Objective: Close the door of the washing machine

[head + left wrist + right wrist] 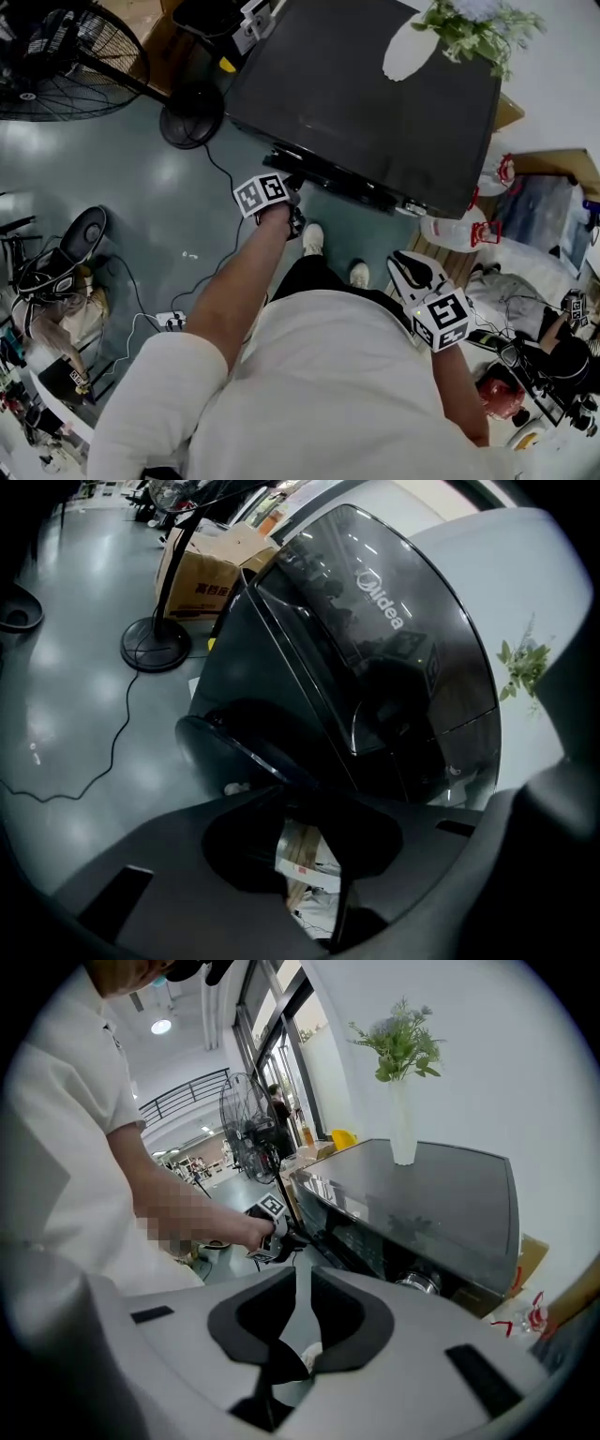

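Dark grey and glossy, the washing machine (pixel 375 94) fills the upper middle of the head view, with a white vase of green sprigs (pixel 412 47) standing on its top near the back corner. The door (pixel 328 178) hangs ajar on the machine's front face, a dark strip jutting out below the top edge.

The left gripper (pixel 292 202) is held out at arm's length to the machine's front, right at the door. In the left gripper view the door (pixel 234 747) is a dark curved panel swung out from the machine (pixel 403 667), and its rim runs down to the tips of the left gripper (pixel 295 803). The jaws are drawn close together there; whether they pinch the rim cannot be made out.

The right gripper (pixel 408 270) hangs back from the machine, beside the person's hip. In its own view the right gripper (pixel 302 1283) has only a thin slit between its jaws and nothing in it.

A pedestal fan (pixel 56 56) stands on the grey floor left of the machine.
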`<state>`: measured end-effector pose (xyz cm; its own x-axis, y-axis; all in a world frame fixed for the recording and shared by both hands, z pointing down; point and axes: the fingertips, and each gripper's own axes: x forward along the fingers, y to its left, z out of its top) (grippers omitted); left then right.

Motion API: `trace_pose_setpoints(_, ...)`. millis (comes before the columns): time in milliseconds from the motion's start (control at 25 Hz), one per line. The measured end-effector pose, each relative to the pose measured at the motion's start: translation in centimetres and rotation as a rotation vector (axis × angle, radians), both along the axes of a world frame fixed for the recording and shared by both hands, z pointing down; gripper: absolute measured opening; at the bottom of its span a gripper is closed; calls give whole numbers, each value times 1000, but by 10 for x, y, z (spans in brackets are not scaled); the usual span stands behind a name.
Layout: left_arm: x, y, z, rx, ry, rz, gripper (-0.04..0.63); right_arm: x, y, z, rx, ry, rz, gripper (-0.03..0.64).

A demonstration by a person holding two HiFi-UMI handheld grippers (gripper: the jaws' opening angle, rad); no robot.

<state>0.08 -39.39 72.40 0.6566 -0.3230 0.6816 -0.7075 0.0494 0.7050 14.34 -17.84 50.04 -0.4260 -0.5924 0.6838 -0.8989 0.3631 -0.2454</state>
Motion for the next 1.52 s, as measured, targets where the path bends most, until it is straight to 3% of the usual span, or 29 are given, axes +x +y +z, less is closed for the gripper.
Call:
trace_pose_setpoints(160, 1, -2, 1, 1, 1, 59, 114, -2, -8, 1, -1, -6, -1, 60)
trace_pose_setpoints(400, 5, -7, 0, 15, 17, 37, 110, -4, -15, 3, -10, -8, -8, 60)
trace_pose_setpoints(600, 5, -8, 0, 22, 21, 67, 110, -8, -20, 6, -12, -9, -2, 60)
trace_pose_setpoints(960, 3, -10, -1, 73, -44, 123, 110, -10, -13, 7, 11, -12, 25, 60)
trace_pose_setpoints(1200, 2, -7, -26, 174, -100, 158, 110, -1, -2, 0, 63, -10, 24, 55)
trace_pose_setpoints(1520, 12, 51, -108, 402, -142, 280, 92, 20, 35, -17, 139, -31, -7, 35)
